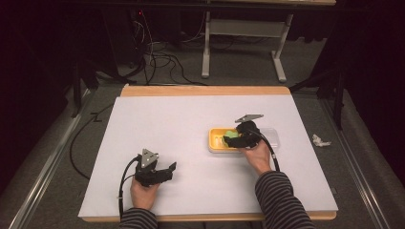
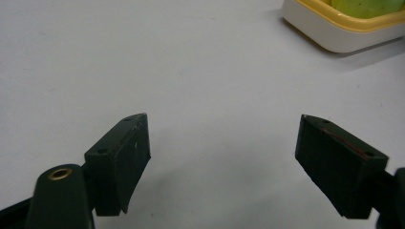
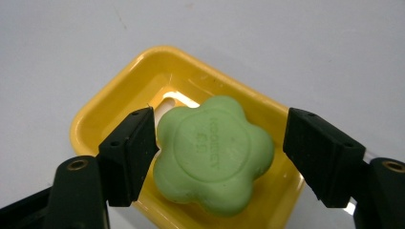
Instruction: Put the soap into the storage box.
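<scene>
Green flower-shaped soap (image 3: 213, 154) sits in the yellow soap dish (image 3: 110, 112), between the right gripper (image 3: 219, 152) jaws.
Right gripper: one jaw looks to be touching the soap's edge, the other stands clear with a gap, so not clamped; can't tell if the near jaw truly makes contact. Embossed lettering on the soap is too soft to read. Dish's near corner is cut off at the frame bottom. In the high view the gripper covers most of the soap and part of the dish. Left gripper (image 2: 222, 157) jaws wide apart over bare white counter (image 2: 143, 57), nothing between them; dish corner clipped at the top edge there.
</scene>
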Available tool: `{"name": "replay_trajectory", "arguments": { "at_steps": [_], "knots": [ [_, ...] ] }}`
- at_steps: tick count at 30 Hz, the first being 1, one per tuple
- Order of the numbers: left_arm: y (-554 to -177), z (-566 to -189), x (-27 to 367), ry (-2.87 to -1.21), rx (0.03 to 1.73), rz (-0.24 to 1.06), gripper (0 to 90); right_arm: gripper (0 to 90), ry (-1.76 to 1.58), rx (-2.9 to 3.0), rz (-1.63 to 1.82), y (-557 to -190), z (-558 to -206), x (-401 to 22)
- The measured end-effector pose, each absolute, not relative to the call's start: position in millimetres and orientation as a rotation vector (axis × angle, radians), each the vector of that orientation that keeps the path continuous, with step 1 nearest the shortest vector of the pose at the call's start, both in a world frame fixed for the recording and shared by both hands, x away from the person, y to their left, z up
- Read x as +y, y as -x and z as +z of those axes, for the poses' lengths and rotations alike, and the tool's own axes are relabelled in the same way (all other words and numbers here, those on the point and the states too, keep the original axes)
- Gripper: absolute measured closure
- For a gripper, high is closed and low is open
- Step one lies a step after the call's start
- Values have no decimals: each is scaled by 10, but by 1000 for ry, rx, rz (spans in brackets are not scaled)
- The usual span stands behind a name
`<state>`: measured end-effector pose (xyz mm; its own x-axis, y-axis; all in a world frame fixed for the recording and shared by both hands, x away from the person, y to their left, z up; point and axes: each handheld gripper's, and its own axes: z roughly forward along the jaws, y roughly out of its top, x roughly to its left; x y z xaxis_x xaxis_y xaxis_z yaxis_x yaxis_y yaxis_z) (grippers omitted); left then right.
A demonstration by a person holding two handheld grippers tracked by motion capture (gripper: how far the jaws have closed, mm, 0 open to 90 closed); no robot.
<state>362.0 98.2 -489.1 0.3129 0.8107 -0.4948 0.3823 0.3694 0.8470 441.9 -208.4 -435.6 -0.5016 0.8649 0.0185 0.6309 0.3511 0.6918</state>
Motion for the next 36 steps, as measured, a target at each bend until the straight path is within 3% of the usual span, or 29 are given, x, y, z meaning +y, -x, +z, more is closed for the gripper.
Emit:
{"name": "replay_trajectory", "arguments": {
  "at_steps": [18, 36],
  "knots": [
    [-3621, -4894, 980, -1234, 1293, 415, 199, 330, -1252, 2164, 1070, -4138, -4014, -2340],
    [-3613, -4889, 991, -1226, 1288, 416, 201, 349, -1236, 2114, 1117, -3970, -3889, -2539]
  ]
}}
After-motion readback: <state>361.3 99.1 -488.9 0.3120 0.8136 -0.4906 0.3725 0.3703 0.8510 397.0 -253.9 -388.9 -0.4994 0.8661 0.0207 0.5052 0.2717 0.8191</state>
